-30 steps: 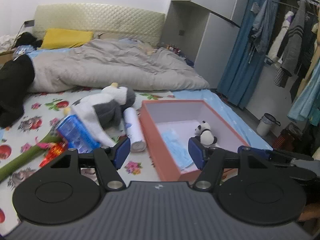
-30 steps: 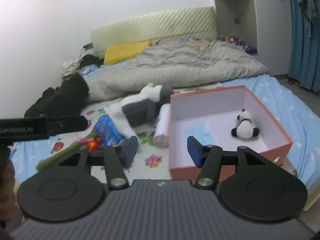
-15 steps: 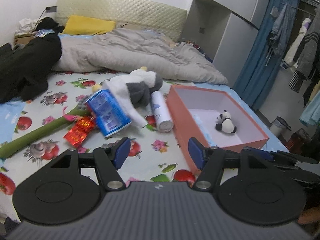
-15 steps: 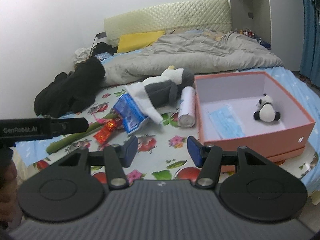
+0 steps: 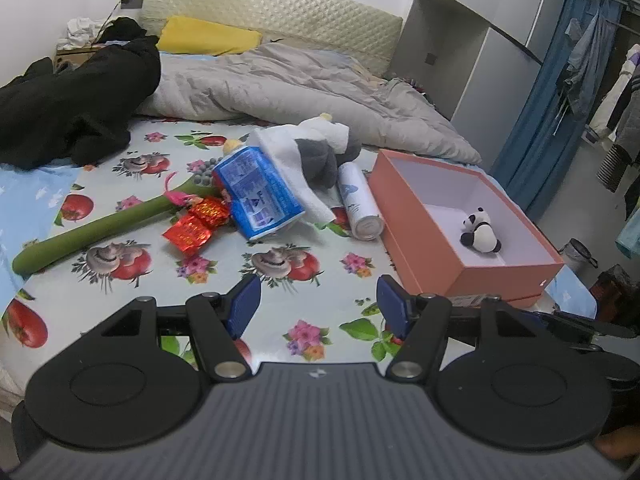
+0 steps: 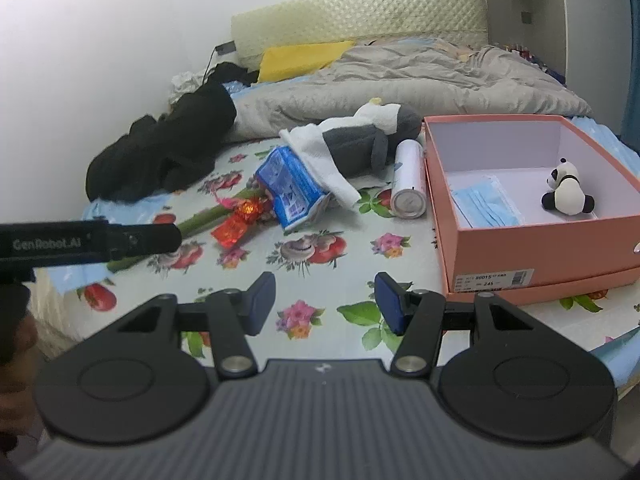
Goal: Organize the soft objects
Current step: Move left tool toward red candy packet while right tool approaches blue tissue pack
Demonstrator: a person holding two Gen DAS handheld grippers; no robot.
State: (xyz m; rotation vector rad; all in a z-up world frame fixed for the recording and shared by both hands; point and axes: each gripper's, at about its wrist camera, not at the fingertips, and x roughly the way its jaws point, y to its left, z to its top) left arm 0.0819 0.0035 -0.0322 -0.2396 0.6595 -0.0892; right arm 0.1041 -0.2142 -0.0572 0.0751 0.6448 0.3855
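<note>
An orange box (image 5: pixel 420 216) (image 6: pixel 532 240) sits on the bed at the right, holding a small panda plush (image 5: pixel 480 234) (image 6: pixel 566 194) and blue face masks (image 6: pixel 486 208). A grey-and-white plush (image 5: pixel 316 148) (image 6: pixel 356 140) lies left of the box, over a blue packet (image 5: pixel 258 194) (image 6: pixel 292 192). A green plush stem (image 5: pixel 96 232) (image 6: pixel 200 220) lies further left. My left gripper (image 5: pixel 318 306) and right gripper (image 6: pixel 324 302) are both open and empty, held above the floral sheet, short of all objects.
A white spray can (image 5: pixel 358 206) (image 6: pixel 408 184) lies between plush and box. Red wrappers (image 5: pixel 196 224) (image 6: pixel 236 226) lie by the stem. Black clothing (image 5: pixel 76 96), a grey duvet (image 5: pixel 288 84) and a yellow pillow (image 5: pixel 204 36) fill the back. The left gripper's body (image 6: pixel 80 240) juts in at left.
Both grippers have pulled back and swung left; the objects now sit farther away and more of the floral sheet shows. Both stay open and empty.
</note>
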